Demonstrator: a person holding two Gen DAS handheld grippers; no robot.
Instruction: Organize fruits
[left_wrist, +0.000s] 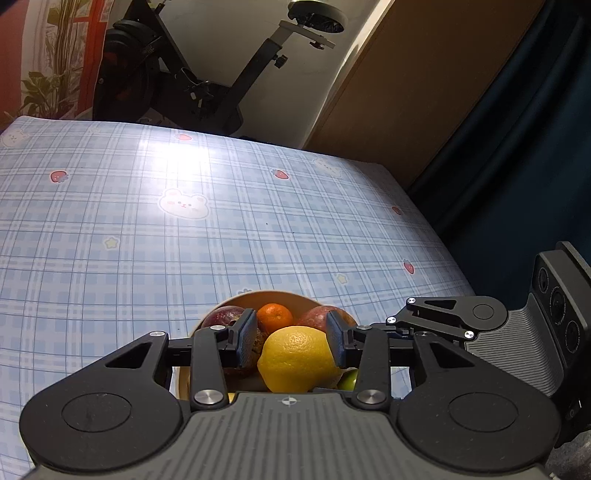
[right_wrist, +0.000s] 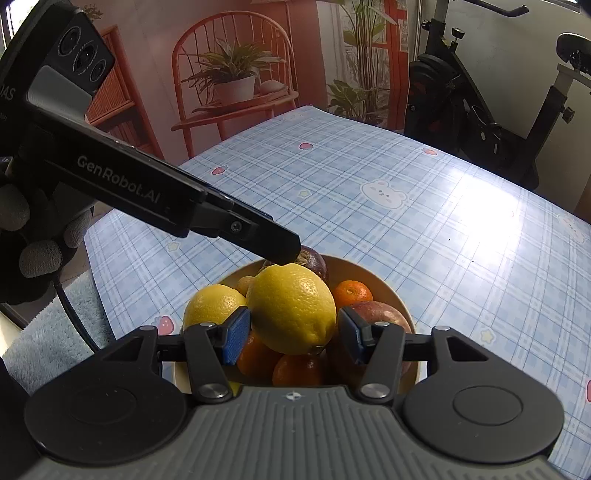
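Bowl (right_wrist: 384, 284) of fruit sits on the blue checked tablecloth (right_wrist: 406, 206), near its front edge. The top lemon (right_wrist: 291, 306) rides highest on the pile, above a second lemon (right_wrist: 212, 304), tangerines (right_wrist: 352, 293) and a reddish apple (right_wrist: 384, 314). Right gripper (right_wrist: 293, 334) points down over the bowl with its jaws apart and the top lemon between the pads; left pad looks just at the rind, right pad shows a gap, so no clamp yet. The lemon's long axis runs from upper left to a nub at lower right, slanted across the jaw line, not along it. Left gripper (left_wrist: 291, 341) comes in from the other side, also apart, its tip just beside the lemon's far upper shoulder; contact cannot be told. Judgement: right gripper is better placed; closing would squeeze the lemon across its narrower girth.
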